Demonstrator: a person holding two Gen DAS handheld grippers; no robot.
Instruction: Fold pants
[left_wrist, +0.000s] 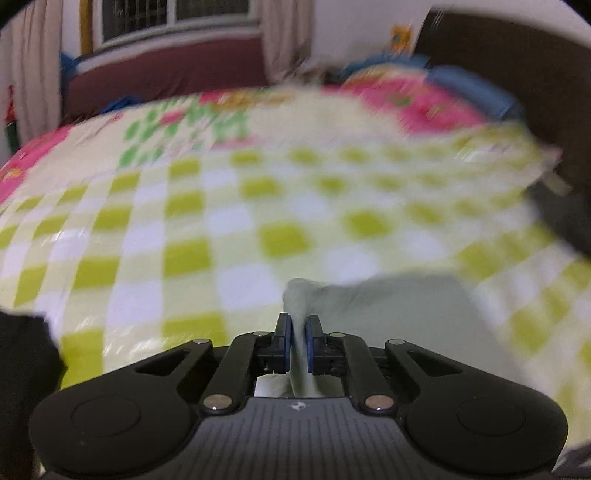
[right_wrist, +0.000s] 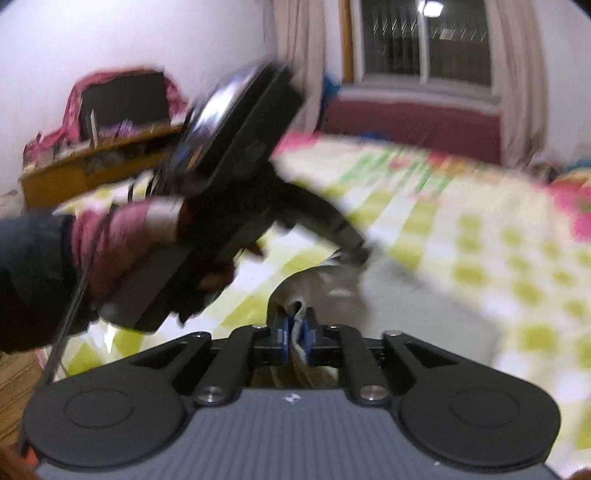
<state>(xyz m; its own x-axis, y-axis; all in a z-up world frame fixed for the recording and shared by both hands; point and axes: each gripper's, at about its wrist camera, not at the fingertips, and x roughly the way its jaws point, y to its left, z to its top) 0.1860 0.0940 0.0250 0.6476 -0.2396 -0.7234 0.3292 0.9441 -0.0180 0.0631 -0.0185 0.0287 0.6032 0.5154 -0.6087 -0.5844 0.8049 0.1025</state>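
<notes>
Left wrist view: the left gripper (left_wrist: 297, 341) pinches the pale pants (left_wrist: 388, 314) tight. The right gripper (right_wrist: 294, 338) squeezes them too, over the checked bedspread (left_wrist: 184, 221).

The bed (left_wrist: 184, 206) lies wide and flat ahead of both grippers, its checked cover bare across the middle and toward the far side, so there is open room to pass over it there. The pale pants (left_wrist: 399, 314) take up the near patch, bunched up where each gripper pinches them. To the left of the right gripper (right_wrist: 294, 334), the person's gloved hand (right_wrist: 122, 251) and the left gripper (right_wrist: 354, 251) it carries reach in over the pants and block that side. Beyond the bed, a dark red wall ledge (left_wrist: 166, 70) closes off the far edge, a dark headboard (left_wrist: 517, 74) with piled bedding (left_wrist: 424, 92) the right end, and a cluttered wooden shelf (right_wrist: 92, 158) the left.
</notes>
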